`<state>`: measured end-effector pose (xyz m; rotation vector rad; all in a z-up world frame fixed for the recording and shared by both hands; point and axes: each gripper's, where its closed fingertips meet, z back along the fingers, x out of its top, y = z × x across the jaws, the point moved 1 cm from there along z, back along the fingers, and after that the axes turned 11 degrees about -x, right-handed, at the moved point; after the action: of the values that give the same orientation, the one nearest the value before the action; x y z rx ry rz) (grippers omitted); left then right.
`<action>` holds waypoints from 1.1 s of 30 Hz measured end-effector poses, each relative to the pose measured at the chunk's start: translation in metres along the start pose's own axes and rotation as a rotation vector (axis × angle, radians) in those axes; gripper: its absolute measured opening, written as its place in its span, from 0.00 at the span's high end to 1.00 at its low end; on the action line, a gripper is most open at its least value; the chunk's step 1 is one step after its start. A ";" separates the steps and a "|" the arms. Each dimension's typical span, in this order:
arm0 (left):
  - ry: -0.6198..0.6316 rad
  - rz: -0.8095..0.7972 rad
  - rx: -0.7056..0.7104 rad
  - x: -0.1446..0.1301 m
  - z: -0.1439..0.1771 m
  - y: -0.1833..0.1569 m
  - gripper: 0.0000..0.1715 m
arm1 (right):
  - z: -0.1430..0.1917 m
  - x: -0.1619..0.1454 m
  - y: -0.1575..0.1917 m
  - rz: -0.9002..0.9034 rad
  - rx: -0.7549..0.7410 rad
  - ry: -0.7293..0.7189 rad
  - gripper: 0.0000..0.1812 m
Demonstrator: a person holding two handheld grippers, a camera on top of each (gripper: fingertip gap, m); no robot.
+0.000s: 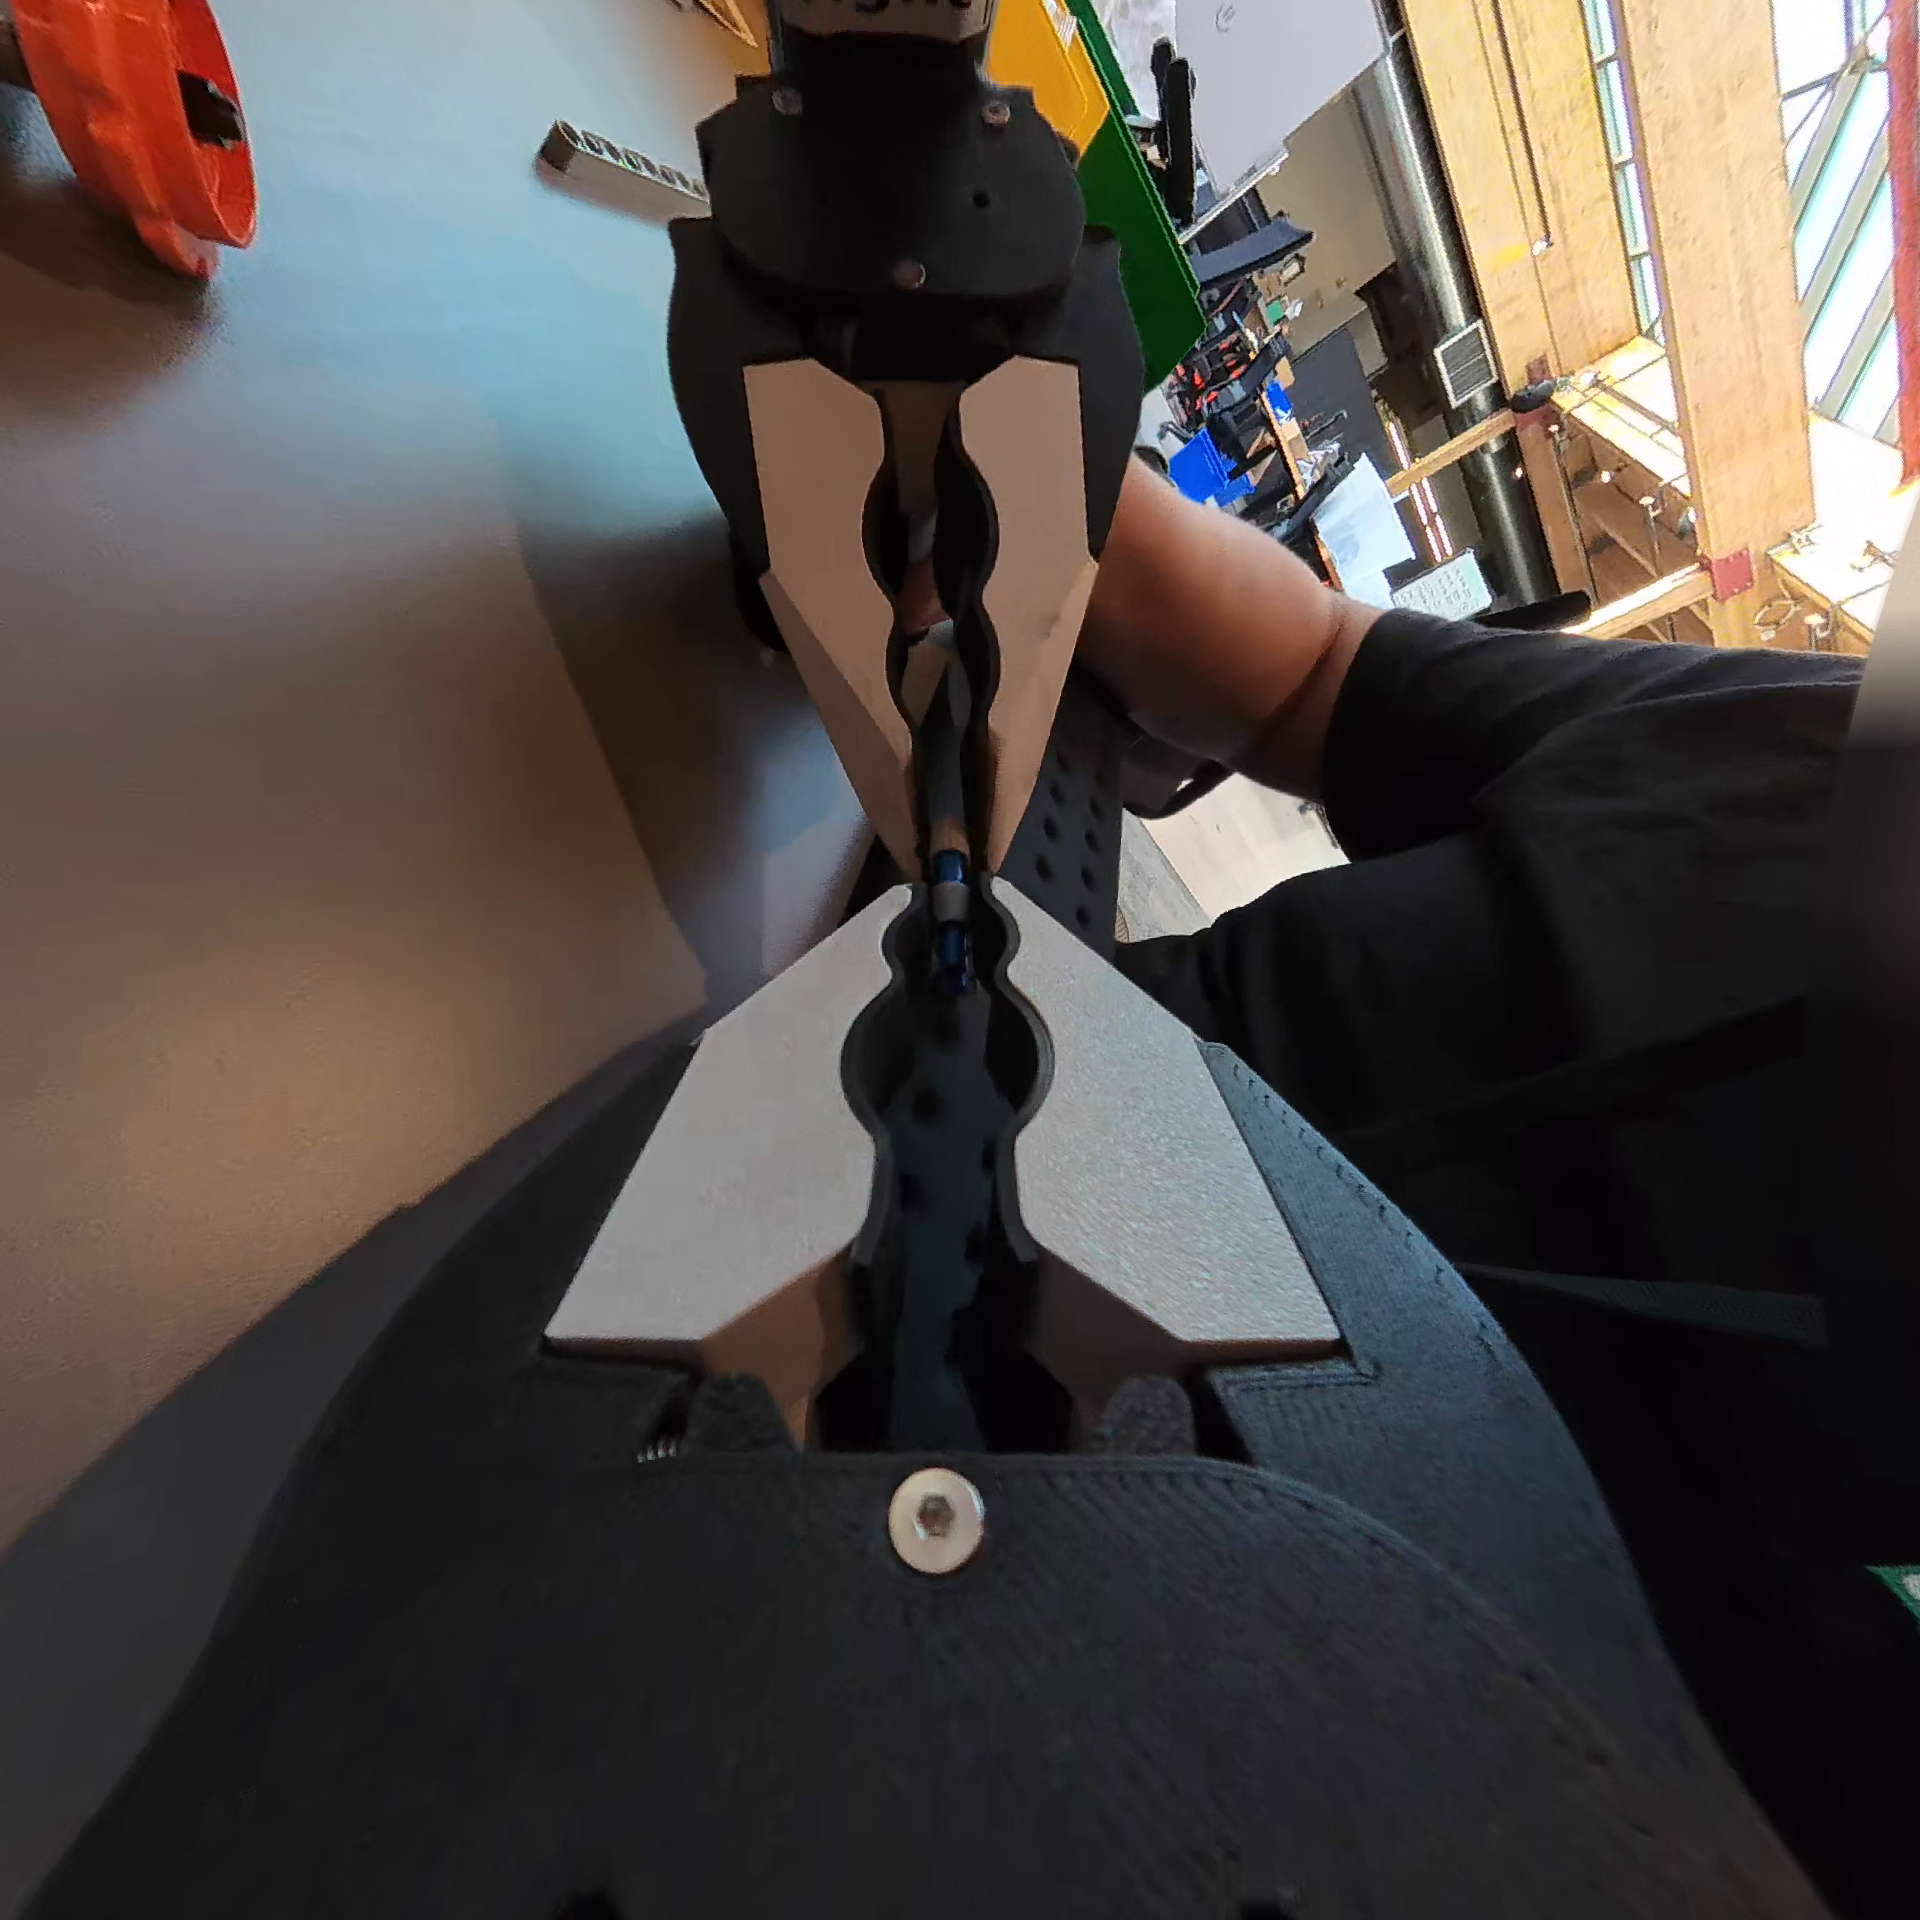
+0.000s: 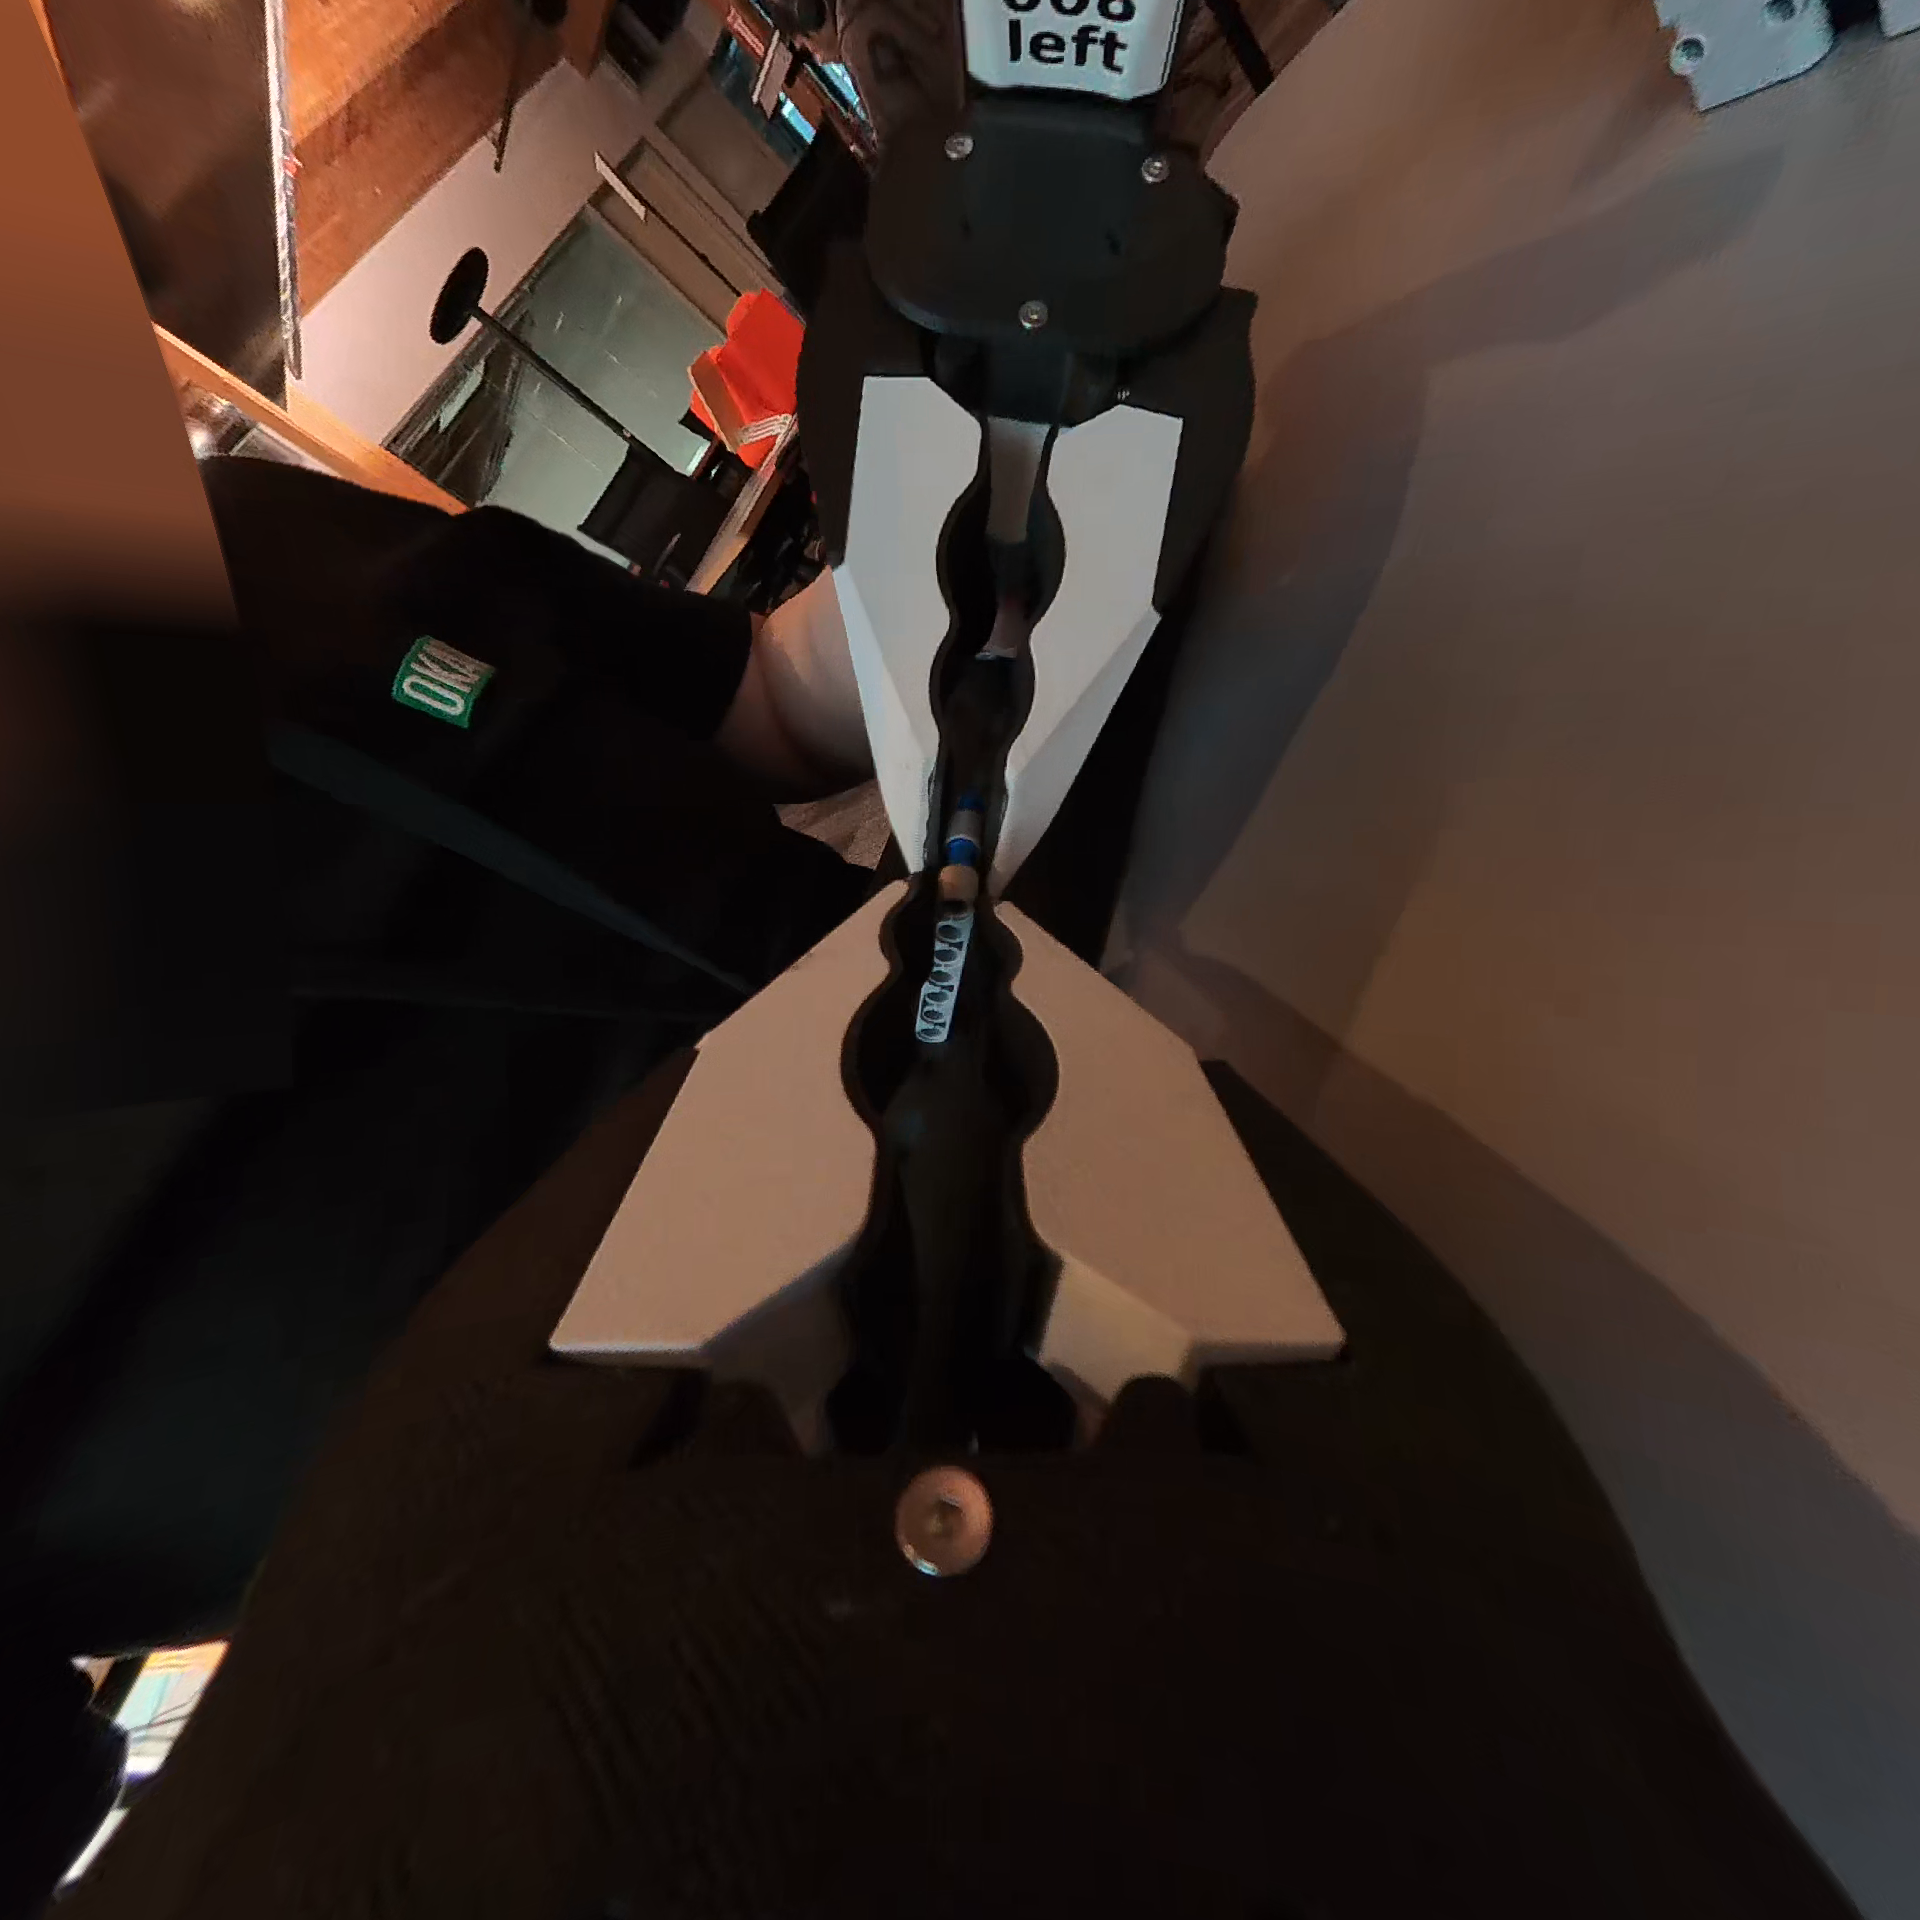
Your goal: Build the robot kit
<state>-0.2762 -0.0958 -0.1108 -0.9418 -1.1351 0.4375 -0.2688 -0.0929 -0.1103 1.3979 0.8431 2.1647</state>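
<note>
My two grippers meet tip to tip over the table and both grip one thin pen-like object. In the left wrist view my left gripper (image 1: 951,899) is shut on its blue and silver end (image 1: 951,940). The right gripper (image 1: 951,857) faces it from above, shut on the black barrel (image 1: 940,769). In the right wrist view my right gripper (image 2: 951,909) is shut on the black barrel, which bears a white patterned label (image 2: 940,977). The left gripper (image 2: 956,862) opposite holds the blue and silver end (image 2: 964,826). I cannot tell whether the object is one piece or two joined.
An orange spool (image 1: 145,114) and a grey power strip (image 1: 623,166) lie on the grey table (image 1: 364,520). A green board (image 1: 1132,208) stands behind. A person's hand (image 1: 1195,644) and black sleeve (image 2: 442,681) hold the grippers. A white bracket (image 2: 1745,42) sits far right. Left and right tips are no more than a few centimetres apart.
</note>
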 end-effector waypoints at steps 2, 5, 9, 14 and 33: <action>0.003 -0.007 0.007 0.000 -0.001 0.000 0.97 | 0.000 -0.001 0.000 0.009 0.008 0.015 0.98; 0.000 0.001 -0.002 0.000 -0.001 0.000 0.97 | 0.000 0.000 0.000 0.009 0.021 0.022 0.98; -0.006 0.003 0.002 0.001 -0.001 0.001 0.97 | 0.000 0.000 -0.002 0.007 0.014 0.019 0.98; -0.049 -0.007 0.019 0.006 0.002 0.003 0.97 | 0.003 0.005 -0.004 -0.019 0.008 -0.019 0.98; -0.137 0.030 -0.035 0.017 0.008 -0.001 0.93 | 0.008 0.013 -0.007 -0.048 0.000 -0.096 0.97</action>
<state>-0.2768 -0.0805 -0.0992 -0.9719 -1.2579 0.5140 -0.2665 -0.0773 -0.1036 1.4542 0.8322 2.0452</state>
